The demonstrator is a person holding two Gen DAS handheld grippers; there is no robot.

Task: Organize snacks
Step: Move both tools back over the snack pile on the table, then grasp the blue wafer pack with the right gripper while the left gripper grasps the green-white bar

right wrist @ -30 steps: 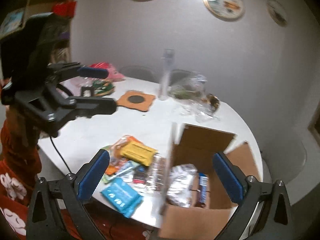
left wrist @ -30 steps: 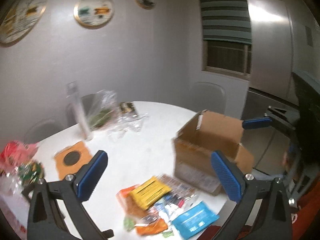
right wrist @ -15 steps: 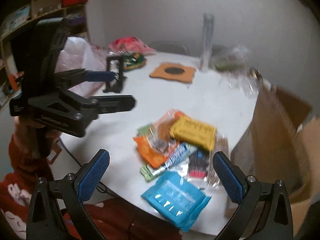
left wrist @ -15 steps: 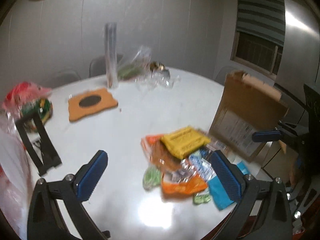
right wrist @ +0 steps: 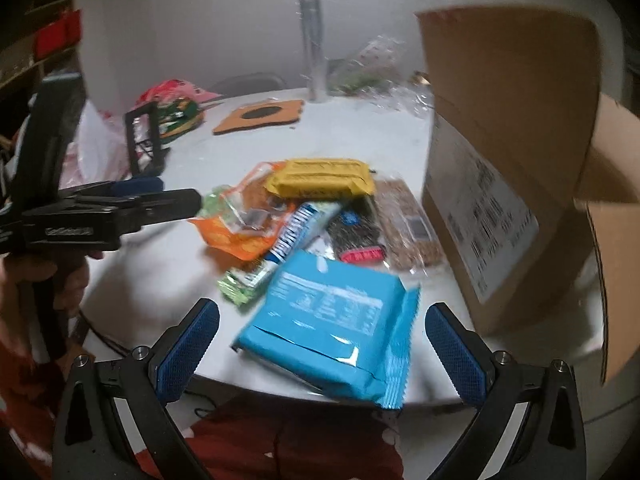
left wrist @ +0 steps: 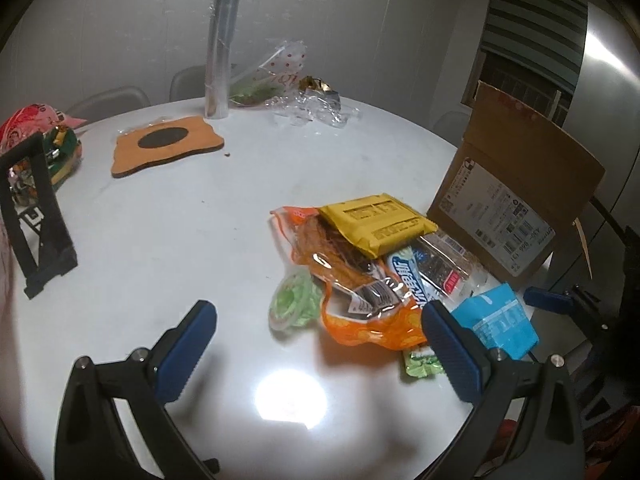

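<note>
- White and round, the table (left wrist: 168, 216) fills most of both views, with a pale wall and chair backs behind it.
- Largest on the table is the cardboard box (left wrist: 516, 196), standing at the right edge with its flaps up and its labelled side facing the snack pile.
- Just left of the box lies the snack pile, the packets overlapping one another.
- A blue packet (right wrist: 332, 324) lies at the near end of the pile, farthest out from the box toward the table's near edge and overhanging it a little; its long axis runs roughly parallel to the box's labelled side.
- An orange bag (left wrist: 360, 292) sprawls on the pile's side away from the box, its length running from the far side toward the near edge.
- A yellow packet (left wrist: 376, 224) rests on top of the orange bag's far end, its long axis slanting toward the box.
- A blue-and-white bar (right wrist: 300, 232) lies between the orange bag and the box, pointing diagonally from near-left to far-right.
- Well away from the box, across the table, sit an orange mat (left wrist: 164, 148), an upright silver tube (left wrist: 222, 52), crumpled clear wrap (left wrist: 308, 108) and a black stand (left wrist: 36, 208).
- Left gripper (left wrist: 316, 356) hovers over bare table beside the orange bag, jaws spread wide, holding nothing.
- Right gripper (right wrist: 320, 348) hangs above the blue packet, jaws spread on either side of it, not touching.
</note>
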